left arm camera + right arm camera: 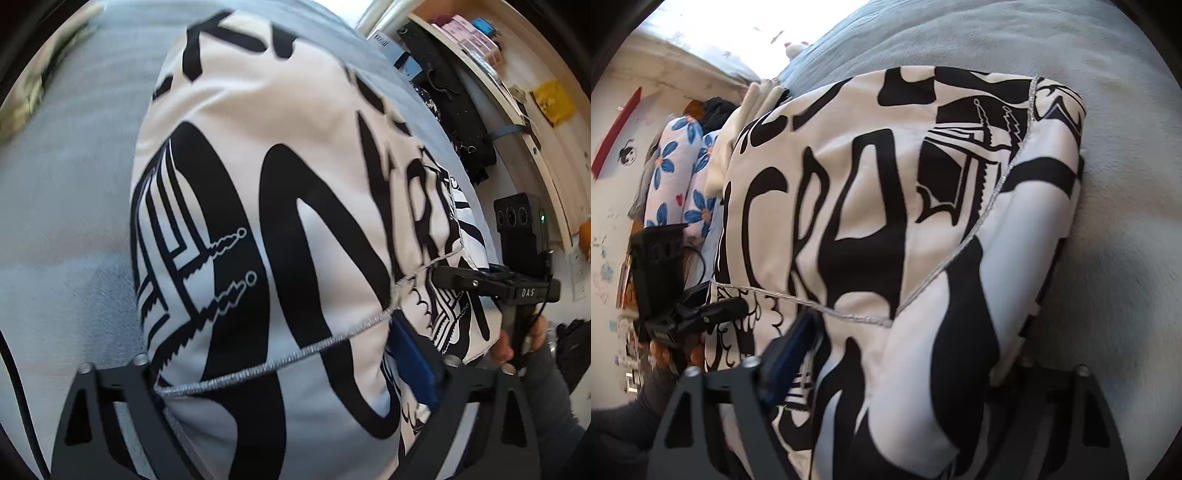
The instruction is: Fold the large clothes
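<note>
Folding a black-and-white printed garment [280, 206] on a grey bed [66, 184], both the left gripper [295, 373] and the right gripper [897, 369] straddle its thick bunched edge at six o'clock with jaws wide, grip uncertain; next, probably carrying that edge toward twelve o'clock.

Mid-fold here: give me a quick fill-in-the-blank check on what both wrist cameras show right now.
1. The folded garment is white with bold ____ lettering.
2. It lies on a ____ blanket.
3. Its stitched hem is ____ in colour.
4. The cloth by the wall carries blue ____.

Missing words: black; grey; silver; flowers
</note>
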Demonstrator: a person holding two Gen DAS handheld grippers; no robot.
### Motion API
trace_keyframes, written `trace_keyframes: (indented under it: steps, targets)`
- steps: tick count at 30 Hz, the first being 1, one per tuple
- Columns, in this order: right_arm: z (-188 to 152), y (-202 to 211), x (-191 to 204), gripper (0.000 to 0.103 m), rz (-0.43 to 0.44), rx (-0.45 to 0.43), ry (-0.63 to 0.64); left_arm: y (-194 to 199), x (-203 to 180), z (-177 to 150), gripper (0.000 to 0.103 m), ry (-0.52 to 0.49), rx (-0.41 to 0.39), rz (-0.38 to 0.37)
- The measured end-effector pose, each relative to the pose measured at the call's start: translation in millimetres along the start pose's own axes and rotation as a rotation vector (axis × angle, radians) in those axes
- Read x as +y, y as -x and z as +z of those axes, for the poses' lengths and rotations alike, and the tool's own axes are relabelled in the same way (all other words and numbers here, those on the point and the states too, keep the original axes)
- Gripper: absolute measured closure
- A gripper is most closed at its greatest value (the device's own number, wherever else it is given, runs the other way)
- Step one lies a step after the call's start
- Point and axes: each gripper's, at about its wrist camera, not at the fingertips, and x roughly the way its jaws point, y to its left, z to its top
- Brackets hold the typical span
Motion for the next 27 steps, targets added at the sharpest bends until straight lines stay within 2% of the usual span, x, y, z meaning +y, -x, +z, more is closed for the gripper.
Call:
trace_keyframes:
  steps: [2,5,7,13,17,23,27]
  targets:
    - [-1.2,6.9,11.8,0.04,-0.018,-0.021,0.006,7.6,-13.4,-0.4,0.029,-0.039,-0.025,0.025]
    - [-4.6,18.9,32.9,0.057,-0.048,-0.049,0.027,20.2,-35.7,-2.4,0.04,-0.11,-0.061,0.064]
    - [-7.8,26.1,51.0,0.067,-0.072,-0.066,0.049,27.9,-47.7,-3.6,0.043,-0.138,-0.075,0.083]
    - [-20.3,31.7,105.9,0.071,-0.137,-0.079,0.08,55.7,-52.7,-13.2,0.045,-0.144,-0.094,0.082]
    - [-27.2,33.0,138.9,0.071,-0.123,-0.098,0.071,60.7,-55.7,-18.1,0.045,-0.136,-0.117,0.093]
    - [-28.2,26.5,213.1,0.071,-0.099,-0.12,0.136,60.1,-55.0,-13.4,0.045,-0.127,-0.161,0.127]
    - [-17.6,21.5,265.0,0.071,-0.068,-0.143,0.191,97.0,-32.0,-33.7,0.045,-0.115,-0.197,0.156]
